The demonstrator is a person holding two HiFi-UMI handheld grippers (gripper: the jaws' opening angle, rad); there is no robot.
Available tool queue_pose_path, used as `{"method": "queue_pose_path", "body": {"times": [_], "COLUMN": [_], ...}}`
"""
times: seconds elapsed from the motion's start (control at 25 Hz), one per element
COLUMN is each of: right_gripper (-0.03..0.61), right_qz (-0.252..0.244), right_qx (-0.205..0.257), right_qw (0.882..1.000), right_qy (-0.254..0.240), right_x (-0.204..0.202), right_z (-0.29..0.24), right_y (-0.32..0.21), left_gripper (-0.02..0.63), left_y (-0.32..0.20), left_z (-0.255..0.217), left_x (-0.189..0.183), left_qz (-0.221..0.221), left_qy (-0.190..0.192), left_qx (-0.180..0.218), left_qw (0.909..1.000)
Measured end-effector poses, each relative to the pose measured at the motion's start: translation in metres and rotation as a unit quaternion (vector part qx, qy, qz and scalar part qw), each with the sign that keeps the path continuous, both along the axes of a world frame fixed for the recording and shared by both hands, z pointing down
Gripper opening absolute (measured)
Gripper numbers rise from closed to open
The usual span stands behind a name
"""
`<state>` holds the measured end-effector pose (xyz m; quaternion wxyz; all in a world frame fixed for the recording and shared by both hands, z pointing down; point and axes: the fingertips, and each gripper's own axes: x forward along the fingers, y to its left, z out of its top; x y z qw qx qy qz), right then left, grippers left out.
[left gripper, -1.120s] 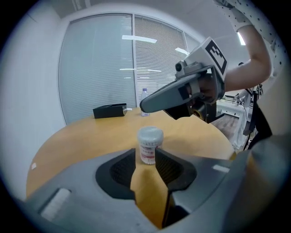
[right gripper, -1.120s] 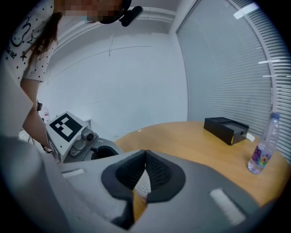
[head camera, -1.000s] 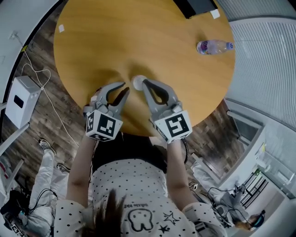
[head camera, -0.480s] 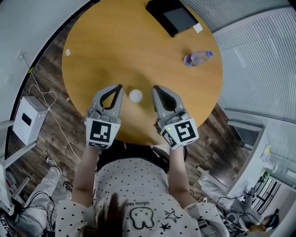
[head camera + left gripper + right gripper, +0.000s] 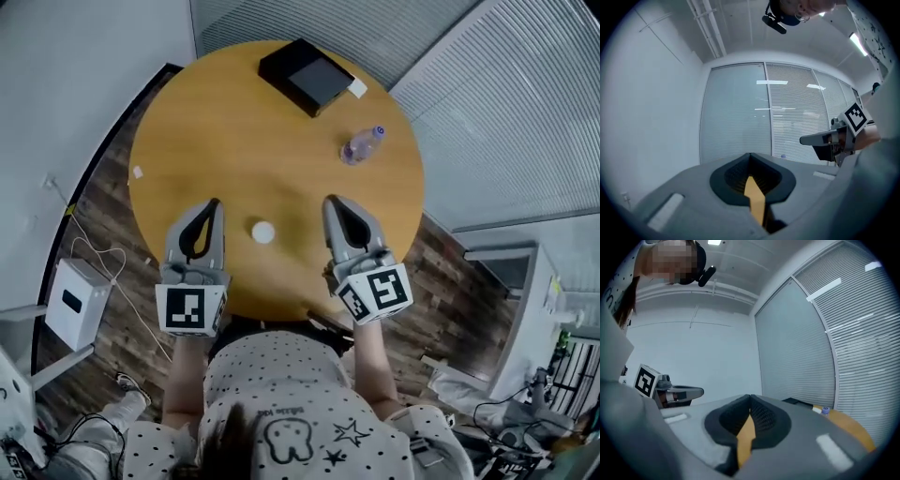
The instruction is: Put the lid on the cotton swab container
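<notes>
The cotton swab container (image 5: 262, 232) stands on the near part of the round wooden table (image 5: 187, 122). From above it is a small white disc with a plain, unbroken top, so its lid seems already on. The left gripper (image 5: 215, 203) and the right gripper (image 5: 330, 200) flank it without touching, jaws pressed together on nothing, probably held clear because the job looks finished. A water bottle (image 5: 362, 145) lies far right.
</notes>
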<state>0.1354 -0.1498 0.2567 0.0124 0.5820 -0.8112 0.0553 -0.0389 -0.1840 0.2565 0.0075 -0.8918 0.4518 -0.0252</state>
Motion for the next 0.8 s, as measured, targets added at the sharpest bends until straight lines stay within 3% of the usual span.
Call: {"method": "queue_pose_path", "body": {"times": [0.16,0.32,0.8], "right_gripper": [0.004,0.005,0.005], "right_qz": [0.009,0.025,0.061], "right_qx": [0.024,0.035,0.028], "right_qw": [1.000,0.999,0.998], "right_qy": [0.004,-0.001,-0.006], "right_x": [0.003,0.009,0.010], "right_z": [-0.028,-0.045,-0.037], "right_y": [0.016,0.038,0.090], "left_gripper": [0.009,0.009,0.009], "left_y": [0.010,0.022,0.051], "left_z": [-0.040,-0.060,-0.035], "left_x": [-0.007,-0.011,-0.025], "left_qz": [-0.006,-0.012,-0.002], "left_qy": [0.011,0.018,0.008], "left_qx": [0.029,0.033,0.013], "left_qw": [0.9995,0.9992,0.9999]}}
